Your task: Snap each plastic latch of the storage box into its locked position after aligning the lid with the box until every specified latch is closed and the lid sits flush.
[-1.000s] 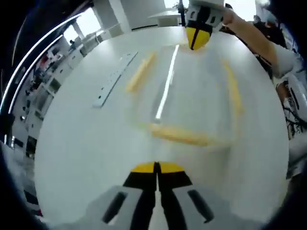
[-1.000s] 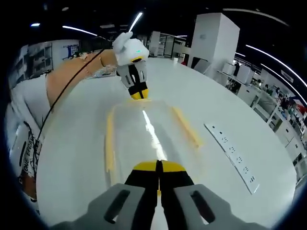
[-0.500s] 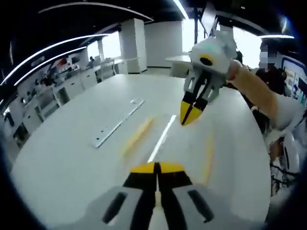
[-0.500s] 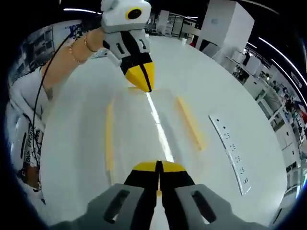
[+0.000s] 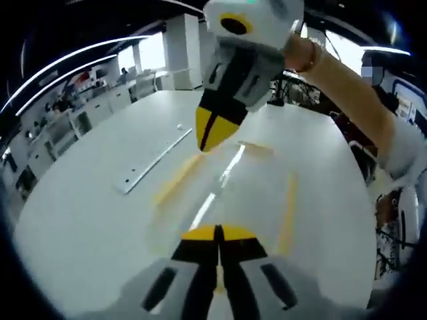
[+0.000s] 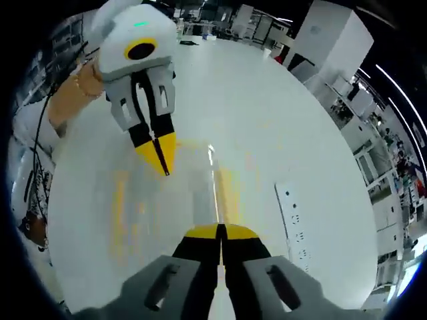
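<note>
Overhead, both the left gripper (image 5: 217,235) and right gripper (image 6: 220,233) had jaws pressed together and gripped nothing, raised above the clear storage box (image 5: 227,193) on the white table (image 5: 87,220); each yellow latch (image 5: 288,213) would best take a squarely centred downward push.

A big white round table (image 5: 87,220) takes up the foreground, with a grey power strip (image 5: 152,160) lying flat on it. Behind stands a white square pillar (image 5: 183,50) and bright windows (image 5: 152,52). Long light strips (image 5: 73,57) run across the dark ceiling. In the right gripper view, white desks (image 6: 363,143) line the room's edge beside another pillar (image 6: 328,27).
</note>
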Motion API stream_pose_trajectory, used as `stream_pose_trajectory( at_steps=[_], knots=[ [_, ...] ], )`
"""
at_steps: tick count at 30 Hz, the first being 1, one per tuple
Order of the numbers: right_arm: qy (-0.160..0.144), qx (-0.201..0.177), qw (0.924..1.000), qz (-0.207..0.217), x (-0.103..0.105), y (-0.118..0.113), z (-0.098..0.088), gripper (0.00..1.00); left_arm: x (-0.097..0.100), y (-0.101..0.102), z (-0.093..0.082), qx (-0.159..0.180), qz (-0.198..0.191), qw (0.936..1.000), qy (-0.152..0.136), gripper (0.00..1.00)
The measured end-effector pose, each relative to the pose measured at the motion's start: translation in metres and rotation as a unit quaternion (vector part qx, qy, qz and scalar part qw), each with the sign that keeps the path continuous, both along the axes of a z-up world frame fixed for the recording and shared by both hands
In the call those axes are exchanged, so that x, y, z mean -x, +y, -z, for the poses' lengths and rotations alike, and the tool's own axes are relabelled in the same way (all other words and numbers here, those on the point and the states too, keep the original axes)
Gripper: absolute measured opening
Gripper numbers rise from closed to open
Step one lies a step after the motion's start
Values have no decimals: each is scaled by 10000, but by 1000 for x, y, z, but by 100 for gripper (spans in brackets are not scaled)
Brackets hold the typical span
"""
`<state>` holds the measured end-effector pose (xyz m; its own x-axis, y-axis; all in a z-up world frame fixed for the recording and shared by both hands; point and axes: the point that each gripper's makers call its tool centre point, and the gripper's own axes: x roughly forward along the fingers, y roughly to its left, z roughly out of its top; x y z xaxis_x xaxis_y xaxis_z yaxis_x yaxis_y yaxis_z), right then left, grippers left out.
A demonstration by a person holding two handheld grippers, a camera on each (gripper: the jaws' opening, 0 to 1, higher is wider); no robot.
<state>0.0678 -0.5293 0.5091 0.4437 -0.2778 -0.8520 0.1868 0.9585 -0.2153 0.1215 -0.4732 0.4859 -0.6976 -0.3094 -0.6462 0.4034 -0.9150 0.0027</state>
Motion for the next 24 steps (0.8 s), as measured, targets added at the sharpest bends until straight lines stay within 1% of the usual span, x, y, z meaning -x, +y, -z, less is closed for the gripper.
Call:
stream_pose_trajectory(
  at_steps=[2, 3, 6, 9, 10, 11, 12, 13, 16, 18, 19, 20, 21, 24],
  knots=[
    [357, 31, 9994, -23, 5, -16, 6, 0, 0, 0, 0, 6, 25, 10000, 67, 0],
    [436, -44, 9990, -70, 5, -20, 11, 0, 0, 0, 0, 5, 19, 10000, 81, 0],
    [447, -123, 9987, -193, 3, -30, 20, 0, 2, 1, -1, 73, 35, 10000, 35, 0],
    [562, -82, 9979, -315, 1, -44, 31, 0, 3, 1, -1, 112, -17, 9999, -94, 0],
    [592, -132, 9975, -360, 0, -46, 34, 0, 3, 0, -1, 114, -43, 9998, -133, 0],
    [607, -337, 9961, -552, -4, -41, 39, 0, 2, 0, -1, 96, -87, 9998, -168, 0],
    [655, -355, 9955, -583, -5, -44, 42, 0, 2, -1, -1, 78, -128, 9997, -200, 0],
    [773, -337, 9946, -611, -5, -46, 45, 0, 2, -1, -1, 82, -152, 9995, -249, 0],
    [884, -554, 9909, -852, -8, -45, 52, 0, 2, 0, -1, 145, -160, 9992, -338, 0],
    [897, -1016, 9844, -1121, -11, -29, 63, 0, 1, -1, -1, 152, -174, 9992, -335, 0],
    [1028, -721, 9854, -1150, -10, -39, 64, 0, 1, 0, -1, 138, -183, 9993, -305, 0],
    [956, -833, 9859, -1089, -12, -39, 67, 0, 0, -1, -1, 119, -202, 9993, -275, 0],
    [954, -871, 9855, -1101, -12, -39, 67, 0, 0, -1, -2, 115, -206, 9994, -268, 0],
    [704, -1245, 9840, -1062, -15, -35, 70, 0, -1, 0, -3, 102, -230, 9994, -217, 0]
  ],
)
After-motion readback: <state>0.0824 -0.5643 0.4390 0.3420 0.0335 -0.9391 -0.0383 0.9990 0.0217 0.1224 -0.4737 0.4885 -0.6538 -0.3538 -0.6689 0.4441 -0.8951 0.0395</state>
